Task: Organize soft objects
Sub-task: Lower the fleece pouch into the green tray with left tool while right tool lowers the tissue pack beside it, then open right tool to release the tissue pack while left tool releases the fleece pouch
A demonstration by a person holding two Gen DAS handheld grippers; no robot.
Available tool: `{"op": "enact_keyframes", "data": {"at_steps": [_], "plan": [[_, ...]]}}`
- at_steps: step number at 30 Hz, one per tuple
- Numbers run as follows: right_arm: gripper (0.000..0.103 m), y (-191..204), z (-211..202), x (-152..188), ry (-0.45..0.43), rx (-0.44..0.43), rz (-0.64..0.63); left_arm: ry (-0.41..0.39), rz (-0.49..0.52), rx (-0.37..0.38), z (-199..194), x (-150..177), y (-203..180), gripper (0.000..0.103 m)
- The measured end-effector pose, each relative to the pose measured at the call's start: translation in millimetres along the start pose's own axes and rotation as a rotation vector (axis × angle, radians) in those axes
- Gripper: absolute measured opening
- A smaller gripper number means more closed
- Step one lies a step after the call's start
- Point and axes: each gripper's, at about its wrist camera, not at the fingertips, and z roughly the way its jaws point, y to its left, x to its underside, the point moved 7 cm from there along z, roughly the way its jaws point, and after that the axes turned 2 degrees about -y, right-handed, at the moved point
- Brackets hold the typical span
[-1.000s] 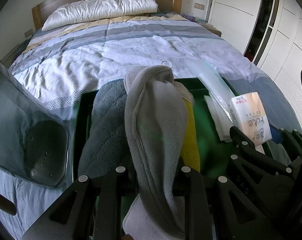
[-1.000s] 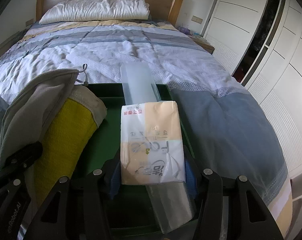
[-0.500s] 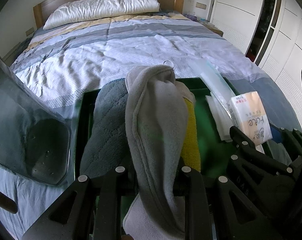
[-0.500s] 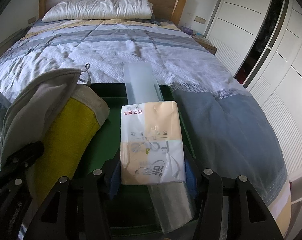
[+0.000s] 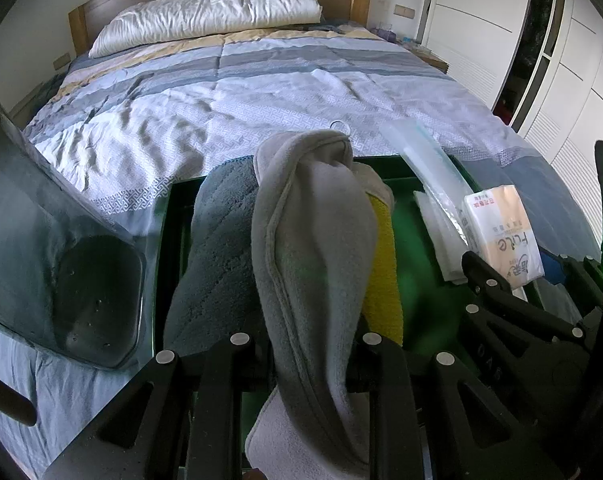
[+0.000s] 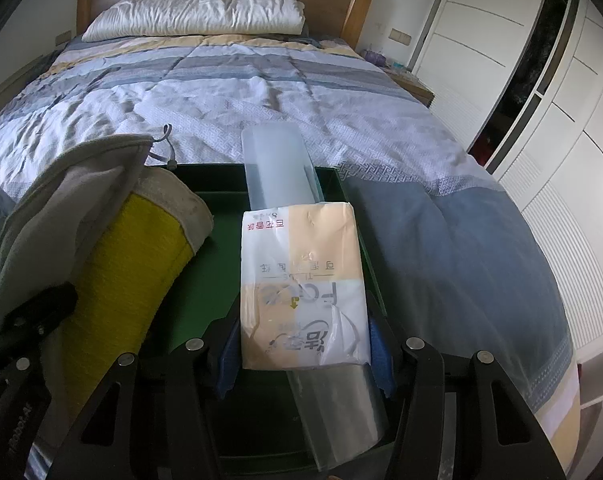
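In the bin (image 6: 205,240), cloths (image 5: 313,240) lie left of the tissue pack (image 6: 301,280).

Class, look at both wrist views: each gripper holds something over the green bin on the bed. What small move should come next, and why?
Probably lower the right gripper a little and release. It is shut on the tissue pack, which sits above the clear plastic sleeve at the right side of the green bin. The left gripper, shut on the grey cloth, can follow.

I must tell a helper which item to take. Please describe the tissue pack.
On the bed's foot end lies a dark green tray. At its right side, the right claw grips the tissue pack: peach and white, printed, unlike the cloths.
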Motion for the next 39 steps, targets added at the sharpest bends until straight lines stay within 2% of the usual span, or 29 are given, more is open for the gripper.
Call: {"op": "enact_keyframes", "data": {"at_steps": [26,29,31,34,39], "plan": [[0.052,-0.4,7.9,-1.8,0.024,-0.02,0.005,0.0,-0.001,0.0,-0.3,-0.7,-1.3,0.018],[0.057,0.2,7.6,-2.3,0.023,-0.021,0.003,-0.002,0.0,0.0,-0.7,-0.2,-2.5,0.018],[0.067,-0.4,6.3,-2.9,0.019,-0.024,0.005,0.0,-0.001,0.0,-0.5,-0.5,-2.0,0.018],[0.075,-1.0,3.6,-4.2,0.01,-0.031,0.008,0.0,0.0,0.001,-0.6,-0.6,-2.0,0.018],[0.077,-1.6,0.4,-5.3,0.003,-0.031,0.009,0.0,-0.001,0.001,-0.9,-0.4,-2.4,0.018]]}}
